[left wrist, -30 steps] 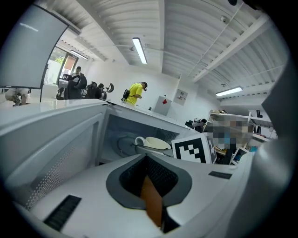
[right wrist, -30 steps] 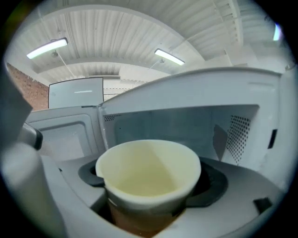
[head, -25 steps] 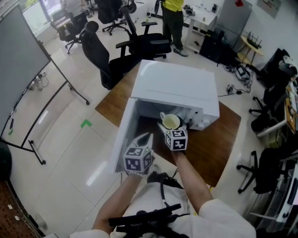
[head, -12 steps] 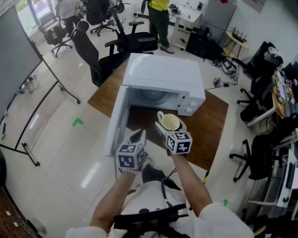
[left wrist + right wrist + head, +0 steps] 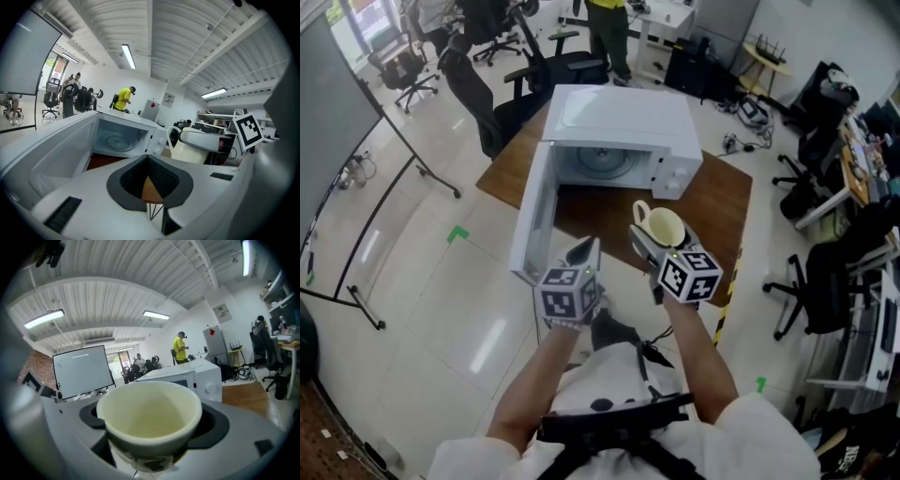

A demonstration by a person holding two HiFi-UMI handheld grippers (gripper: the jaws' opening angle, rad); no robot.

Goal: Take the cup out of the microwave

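Right gripper view: cream cup clamped in right tongs, jaws wide. Head view alone: cup outside microwave, over counter near front edge; door open left. Left tongs closed, empty.

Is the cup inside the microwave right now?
No, the right gripper holds the cup out in front of the microwave, whose open chamber shows only its turntable.

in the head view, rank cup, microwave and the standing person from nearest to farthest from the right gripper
1. cup, held in the right gripper
2. microwave, ahead on the table, door open
3. standing person, beyond the microwave, top edge
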